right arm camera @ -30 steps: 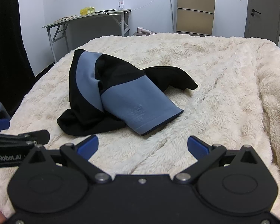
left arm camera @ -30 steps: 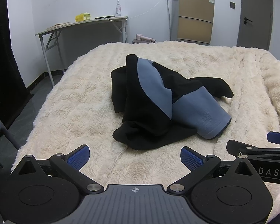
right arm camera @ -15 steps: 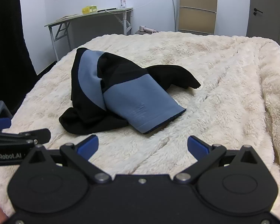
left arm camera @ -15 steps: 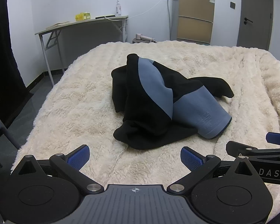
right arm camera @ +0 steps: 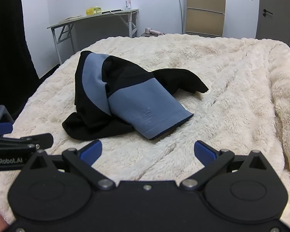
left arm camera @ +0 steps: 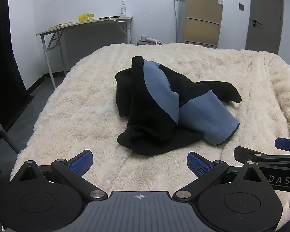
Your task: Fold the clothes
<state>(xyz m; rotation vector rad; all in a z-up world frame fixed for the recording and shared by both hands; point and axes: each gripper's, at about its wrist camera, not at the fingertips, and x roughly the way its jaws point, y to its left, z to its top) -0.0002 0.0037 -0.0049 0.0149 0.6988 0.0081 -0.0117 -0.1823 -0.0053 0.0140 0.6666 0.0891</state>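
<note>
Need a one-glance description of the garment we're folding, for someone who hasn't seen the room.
Start at the bed covered by a shaggy cream blanket that fills the room's middle. Crumpled near its centre lies the garment, ahead of both open grippers. It is the only item on the blanket: black fabric with slate-blue panels, one blue cuffed end pointing toward the camera.

One garment (left arm camera: 164, 112), two grippers, one blanket (left arm camera: 77, 116), one table (left arm camera: 83, 24), one bottle (left arm camera: 123, 8), one cabinet (left arm camera: 201, 17), one door (left arm camera: 264, 15).

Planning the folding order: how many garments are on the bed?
1: a crumpled black and blue garment mid-blanket, ahead of both open hand-held grippers; another could hide beneath.
</note>
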